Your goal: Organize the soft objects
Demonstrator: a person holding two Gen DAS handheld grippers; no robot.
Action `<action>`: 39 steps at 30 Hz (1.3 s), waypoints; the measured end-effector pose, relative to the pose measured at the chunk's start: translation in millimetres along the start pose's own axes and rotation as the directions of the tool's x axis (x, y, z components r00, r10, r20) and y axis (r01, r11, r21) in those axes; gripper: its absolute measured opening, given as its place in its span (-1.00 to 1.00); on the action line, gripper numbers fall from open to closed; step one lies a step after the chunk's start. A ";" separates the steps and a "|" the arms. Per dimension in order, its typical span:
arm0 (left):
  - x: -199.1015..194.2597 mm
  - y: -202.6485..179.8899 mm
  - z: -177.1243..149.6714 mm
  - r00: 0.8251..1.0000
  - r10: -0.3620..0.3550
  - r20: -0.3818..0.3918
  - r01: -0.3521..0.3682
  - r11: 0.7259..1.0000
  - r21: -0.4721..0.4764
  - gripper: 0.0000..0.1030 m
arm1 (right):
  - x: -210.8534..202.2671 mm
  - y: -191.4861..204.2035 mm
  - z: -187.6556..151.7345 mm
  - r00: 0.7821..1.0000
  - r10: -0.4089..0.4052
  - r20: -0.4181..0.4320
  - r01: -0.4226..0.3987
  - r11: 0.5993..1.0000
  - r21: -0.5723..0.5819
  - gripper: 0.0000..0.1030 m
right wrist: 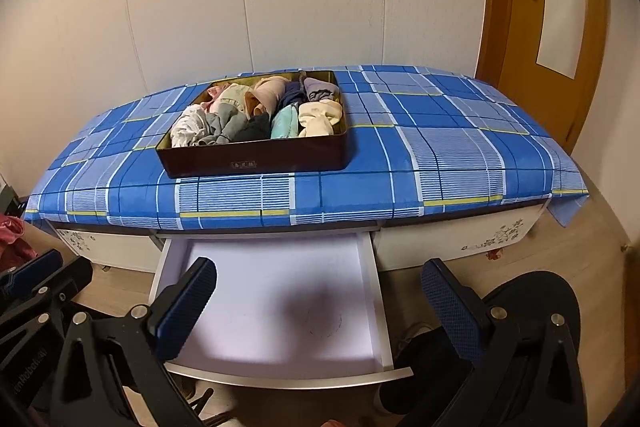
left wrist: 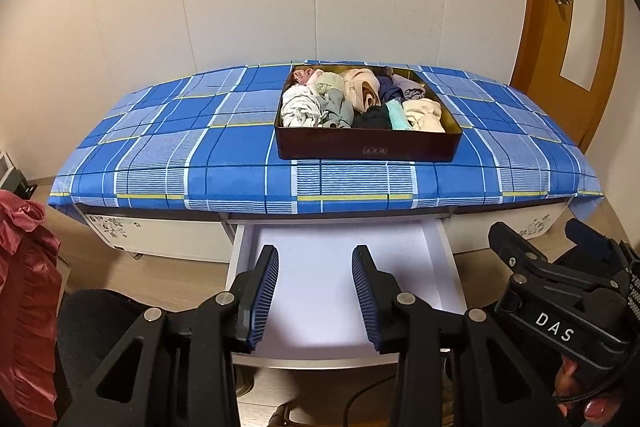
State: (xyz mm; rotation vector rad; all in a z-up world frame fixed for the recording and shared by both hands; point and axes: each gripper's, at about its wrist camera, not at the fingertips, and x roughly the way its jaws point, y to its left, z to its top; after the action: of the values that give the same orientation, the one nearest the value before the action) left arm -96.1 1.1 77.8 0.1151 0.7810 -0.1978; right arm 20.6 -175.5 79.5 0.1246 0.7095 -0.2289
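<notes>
on plaid cloth [left wrist: 224, 155], rectangular tin [left wrist: 368, 145]

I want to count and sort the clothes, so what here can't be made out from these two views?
- Rolled cloth pieces in the dark rectangular box: lower layers hidden by upper ones and the box wall, both views.
- Small label on the box front: too small to read.
- Pulled-out white drawer: near corners covered by gripper fingers.
- Red ruffled fabric: cut off by the left wrist view's edge.
</notes>
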 end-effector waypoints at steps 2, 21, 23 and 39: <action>-0.2 0.1 0.0 1.000 0.001 0.002 -0.001 1.000 -0.001 -0.26 | 0.6 -0.6 -0.2 1.000 0.000 -0.003 0.000 1.000 0.003 1.00; 5.3 -6.7 -0.7 1.000 -0.009 -0.026 0.009 1.000 0.022 -0.26 | 5.0 0.3 -0.2 1.000 0.001 -0.016 0.000 1.000 0.007 1.00; 7.5 -7.2 -0.2 0.999 -0.017 -0.033 0.017 1.000 0.017 -0.26 | 6.4 0.2 -0.1 1.000 -0.002 -0.020 0.002 1.000 0.007 1.00; 18.1 -13.9 -0.3 0.997 -0.032 -0.065 0.034 0.999 0.027 -0.26 | 15.7 -4.2 1.5 0.999 -0.003 -0.041 0.004 1.000 0.019 1.00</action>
State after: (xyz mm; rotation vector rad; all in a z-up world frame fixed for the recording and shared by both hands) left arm -86.9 -14.8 64.4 0.1355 0.8447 -0.2374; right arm 32.0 -182.5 70.2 0.1463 0.7486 -0.2370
